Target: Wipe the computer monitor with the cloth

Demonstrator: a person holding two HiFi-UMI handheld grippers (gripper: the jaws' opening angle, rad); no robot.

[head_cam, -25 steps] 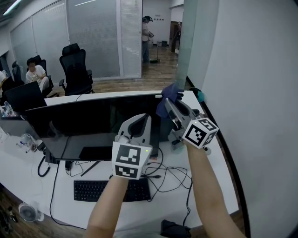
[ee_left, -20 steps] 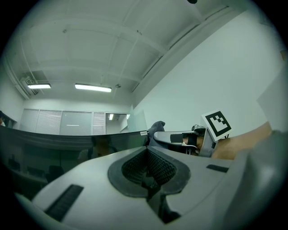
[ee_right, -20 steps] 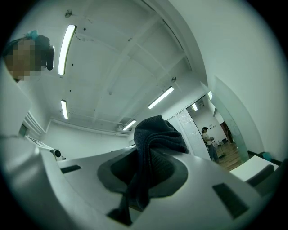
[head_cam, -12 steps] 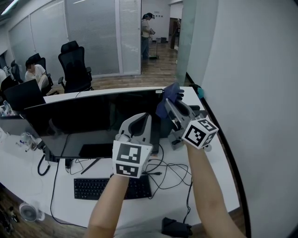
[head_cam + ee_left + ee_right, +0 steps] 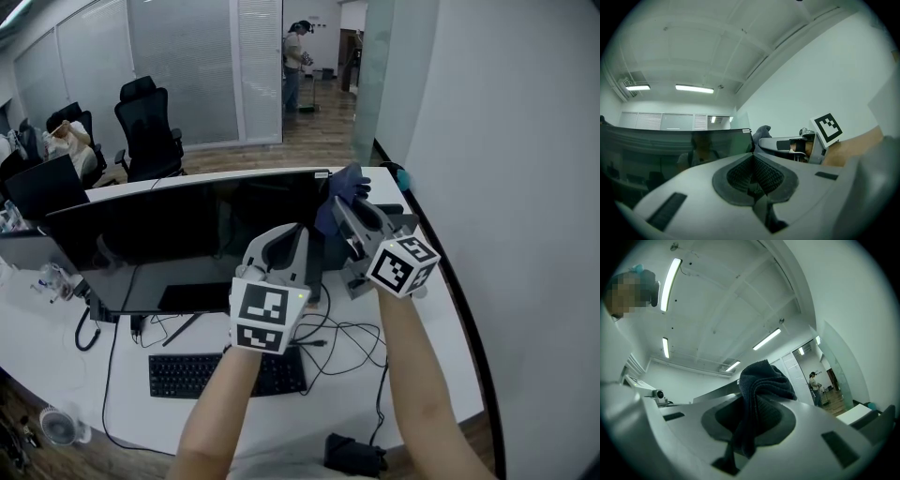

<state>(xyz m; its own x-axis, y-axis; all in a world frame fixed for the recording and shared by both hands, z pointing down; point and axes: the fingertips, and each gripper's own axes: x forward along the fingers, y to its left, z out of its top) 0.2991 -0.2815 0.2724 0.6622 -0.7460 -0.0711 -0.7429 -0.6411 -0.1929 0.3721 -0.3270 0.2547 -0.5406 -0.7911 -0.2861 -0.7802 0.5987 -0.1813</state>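
Note:
A wide black monitor stands on the white desk, its screen dark. My right gripper is shut on a dark blue cloth, which bunches at the monitor's upper right corner; in the right gripper view the cloth hangs out from between the closed jaws. My left gripper is shut with nothing in it, held in front of the screen's right part. In the left gripper view the monitor fills the left side, and the cloth and right gripper show beyond its corner.
A black keyboard and loose cables lie on the desk below the monitor. A second monitor and office chairs are at the left. A white wall rises close on the right. People stand and sit farther off.
Both grippers have stayed nearly in place at the monitor's right end. The view has shifted slightly, and the cloth remains held at the corner.

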